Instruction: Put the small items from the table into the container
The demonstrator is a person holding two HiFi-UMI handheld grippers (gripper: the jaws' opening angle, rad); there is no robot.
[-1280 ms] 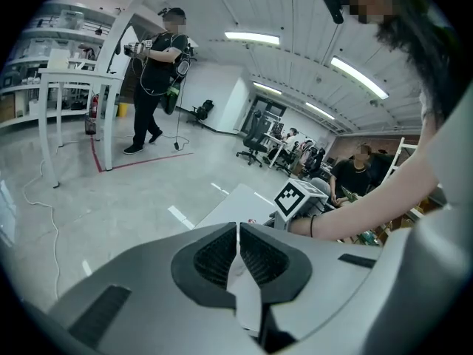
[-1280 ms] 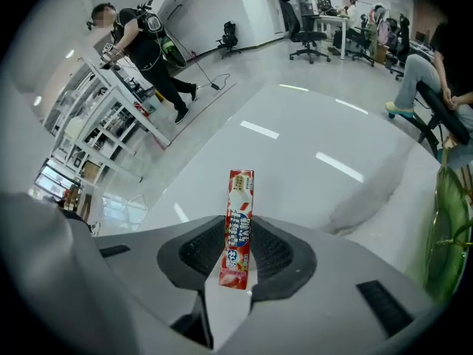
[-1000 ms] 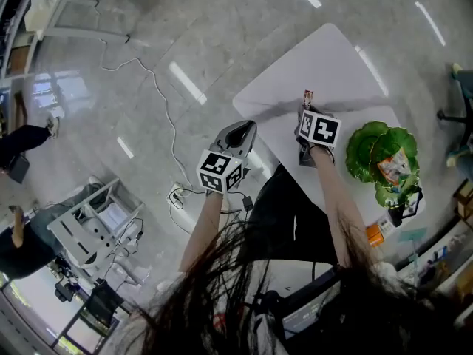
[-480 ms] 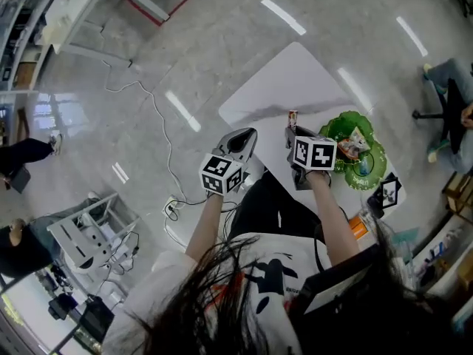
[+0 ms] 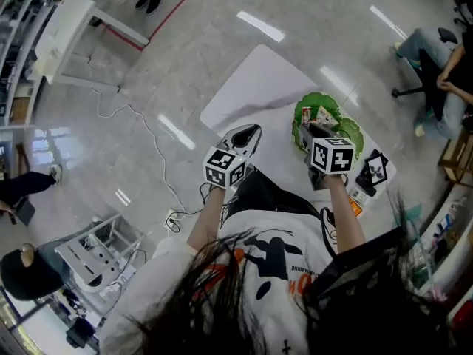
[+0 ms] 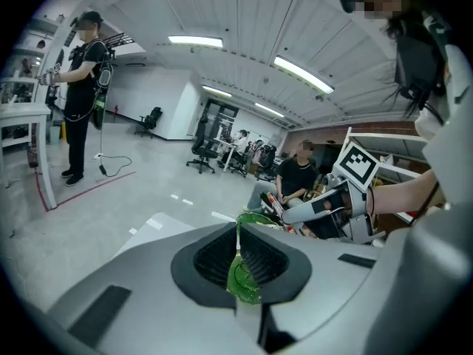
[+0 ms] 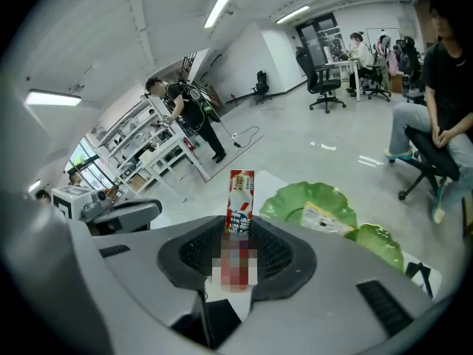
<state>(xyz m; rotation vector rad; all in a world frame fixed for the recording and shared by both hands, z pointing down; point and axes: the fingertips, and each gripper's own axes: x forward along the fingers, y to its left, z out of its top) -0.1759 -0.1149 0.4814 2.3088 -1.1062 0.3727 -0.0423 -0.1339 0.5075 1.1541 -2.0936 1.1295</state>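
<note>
A green leaf-shaped container (image 5: 349,134) sits on the white table (image 5: 255,87) and holds a pale packet (image 5: 323,115). My right gripper (image 5: 306,127) hangs over the container's near-left side, shut on a narrow red-and-white packet (image 7: 240,191) that stands up between its jaws. In the right gripper view the container (image 7: 295,195) lies just beyond the right gripper (image 7: 241,226), with the pale packet (image 7: 326,217) inside. My left gripper (image 5: 248,133) is at the table's near edge; in the left gripper view the left gripper (image 6: 237,229) shows only a thin slit with green behind it.
A black marker card (image 5: 375,168) and an orange item (image 5: 353,206) lie near the table's right end. A seated person (image 5: 437,65) is close on the right. A cable (image 5: 151,135) runs over the floor, a white rack (image 5: 96,244) stands lower left.
The right gripper has carried the red-and-white packet from the table's bare part over to the green container. The left gripper rose and stayed by the near edge. The head view swung.
</note>
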